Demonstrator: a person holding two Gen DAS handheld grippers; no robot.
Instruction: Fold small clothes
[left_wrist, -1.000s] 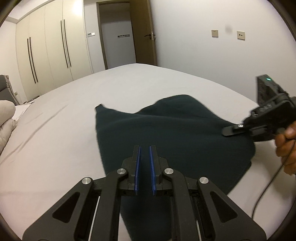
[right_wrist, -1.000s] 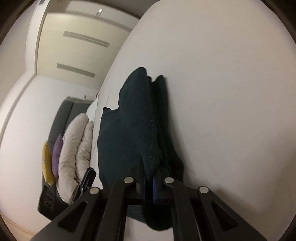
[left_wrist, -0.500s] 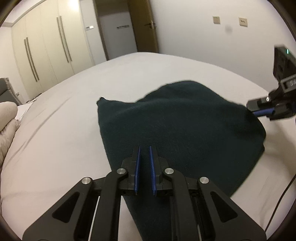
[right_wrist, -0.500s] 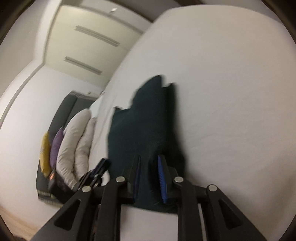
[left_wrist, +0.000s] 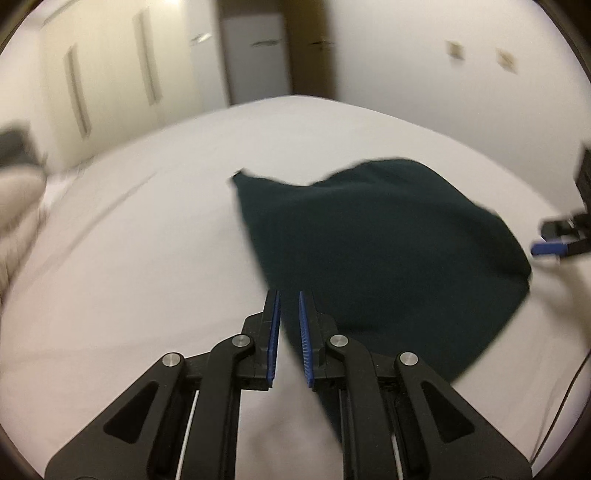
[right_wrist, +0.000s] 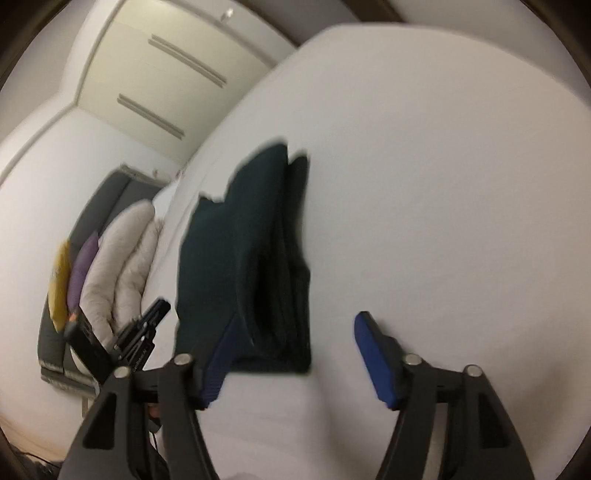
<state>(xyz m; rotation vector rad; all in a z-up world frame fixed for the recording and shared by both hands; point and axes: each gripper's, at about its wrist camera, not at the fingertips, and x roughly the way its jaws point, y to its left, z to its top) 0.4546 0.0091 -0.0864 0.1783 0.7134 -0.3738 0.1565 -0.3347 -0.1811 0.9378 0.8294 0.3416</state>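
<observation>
Just ahead of the right tool (right_wrist: 295, 354), the dark garment (right_wrist: 255, 258) lies folded on the bed (right_wrist: 443, 184), released: its jaws have just spread wide, empty. The left tool (left_wrist: 289, 332), nearly closed, pinches nothing. This fold looks finished.

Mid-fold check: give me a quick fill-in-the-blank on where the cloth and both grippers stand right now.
1. The dark green cloth lies on the ____ bed sheet.
2. The right gripper has just been opening; its jaws now stand ____.
3. Between the left gripper pads there is ____ cloth.
4. The cushion beside the yellow one is ____.

Missing words: white; open; no; purple
</observation>
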